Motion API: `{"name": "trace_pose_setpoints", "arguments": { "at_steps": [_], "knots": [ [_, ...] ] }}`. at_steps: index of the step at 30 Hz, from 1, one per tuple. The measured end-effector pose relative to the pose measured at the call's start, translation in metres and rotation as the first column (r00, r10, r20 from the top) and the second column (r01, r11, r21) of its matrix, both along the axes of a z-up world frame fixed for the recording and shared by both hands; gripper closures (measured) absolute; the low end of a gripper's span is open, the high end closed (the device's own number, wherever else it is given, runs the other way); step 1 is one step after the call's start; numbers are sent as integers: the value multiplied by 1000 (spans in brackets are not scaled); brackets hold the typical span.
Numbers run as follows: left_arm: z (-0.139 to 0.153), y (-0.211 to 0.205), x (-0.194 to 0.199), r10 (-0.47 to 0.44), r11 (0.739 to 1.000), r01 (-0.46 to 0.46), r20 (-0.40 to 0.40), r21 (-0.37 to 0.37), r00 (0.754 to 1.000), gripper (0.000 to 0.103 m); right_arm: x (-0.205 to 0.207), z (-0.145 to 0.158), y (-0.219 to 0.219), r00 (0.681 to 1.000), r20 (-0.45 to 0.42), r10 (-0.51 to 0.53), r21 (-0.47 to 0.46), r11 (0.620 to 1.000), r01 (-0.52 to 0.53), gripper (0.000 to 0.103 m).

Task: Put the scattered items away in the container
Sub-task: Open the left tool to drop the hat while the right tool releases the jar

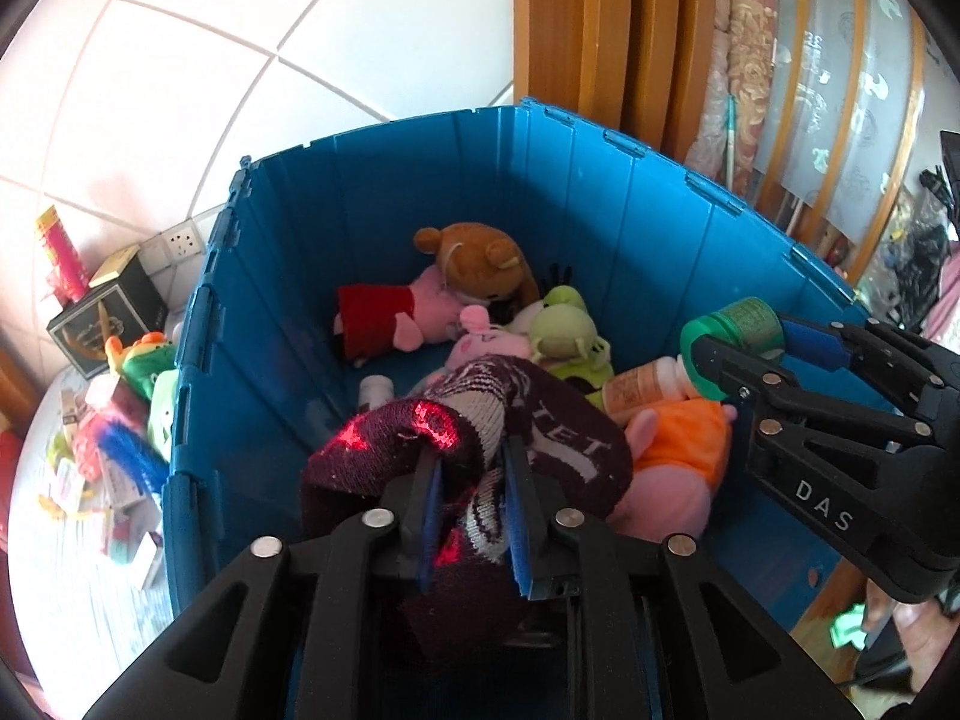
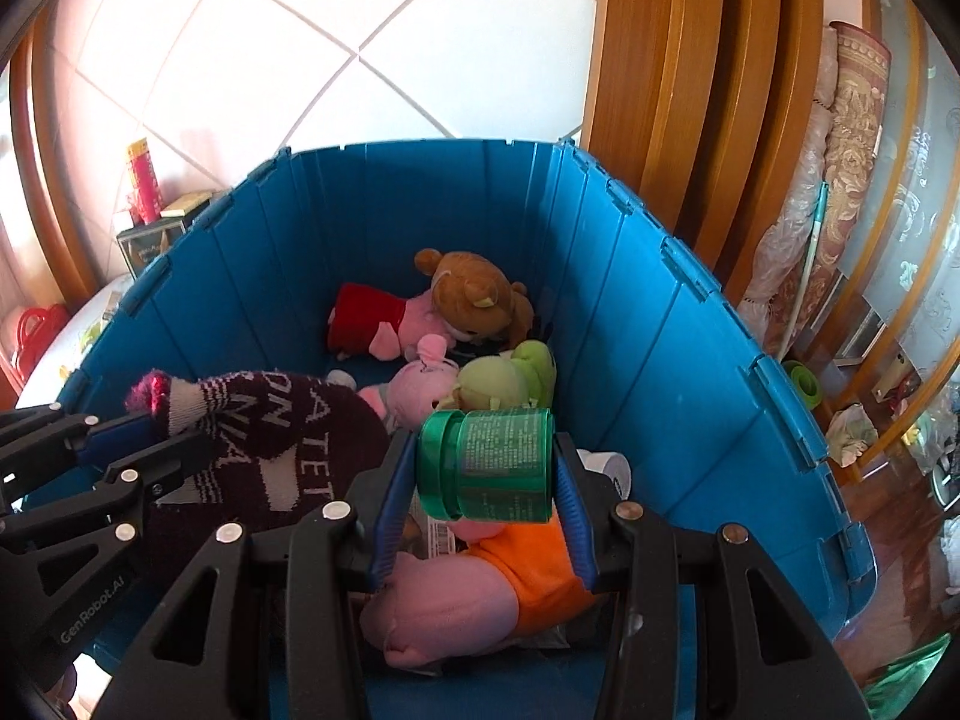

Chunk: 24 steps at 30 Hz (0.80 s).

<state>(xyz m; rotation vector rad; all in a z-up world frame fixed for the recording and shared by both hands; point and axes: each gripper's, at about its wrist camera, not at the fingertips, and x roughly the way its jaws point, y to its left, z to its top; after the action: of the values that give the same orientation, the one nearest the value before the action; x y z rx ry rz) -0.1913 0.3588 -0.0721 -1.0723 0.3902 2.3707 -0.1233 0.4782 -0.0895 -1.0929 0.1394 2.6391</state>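
1. Knitwear, a dark maroon knitted hat with pale lettering, is seen draped over and between the fingers of the left gripper, above the inside of the blue bin.
2. The left jaws are seen slightly parted with folds of the hat between them; whether the pads press on the cloth cannot be told.
3. A green jar is pinched on its side between the blue pads of the right gripper, above the bin.
4. Plush toys are piled in the bin: a brown bear, a pig in a red dress, a green frog and a pig in orange.
5. A small orange-labelled bottle is lodged beside the frog.
6. More scattered items are seen outside the bin's left wall.
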Motion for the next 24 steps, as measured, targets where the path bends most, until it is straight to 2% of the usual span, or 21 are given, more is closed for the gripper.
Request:
{"name": "trace_pose_setpoints", "arguments": {
  "at_steps": [1,3,4,5,7,9,14,20,24],
  "knots": [
    [-1,0,0,0,1000,0,4,-2,1000,77,1,-1,0,1000,2,-3,-1,1000,3,59],
    [-3,-1,1,2,1000,-1,11,-4,1000,66,2,-1,2,1000,4,-16,-2,1000,16,59],
    [-4,-1,2,1,1000,-1,12,-4,1000,55,2,-1,4,1000,5,-25,-2,1000,25,55],
    [-4,-2,3,0,1000,0,9,-3,1000,52,3,-1,5,999,4,-32,-1,999,32,42],
    [-3,-4,6,0,1000,0,-2,-1,1000,47,4,-1,7,999,1,-42,2,999,42,27],
    [-2,-4,8,0,1000,0,-8,-2,1000,37,6,-1,8,999,0,-49,0,999,49,26],
    [-1,-7,14,2,1000,-2,-17,-3,1000,28,10,-1,10,998,2,-70,-3,998,70,23],
    [-4,-9,20,-3,1000,3,-10,-14,1000,28,17,-5,6,997,16,-77,-5,997,77,21],
    [-4,-14,27,-4,1000,4,-16,-10,1000,28,22,-7,5,996,22,-83,-4,997,83,8]
  ]
}}
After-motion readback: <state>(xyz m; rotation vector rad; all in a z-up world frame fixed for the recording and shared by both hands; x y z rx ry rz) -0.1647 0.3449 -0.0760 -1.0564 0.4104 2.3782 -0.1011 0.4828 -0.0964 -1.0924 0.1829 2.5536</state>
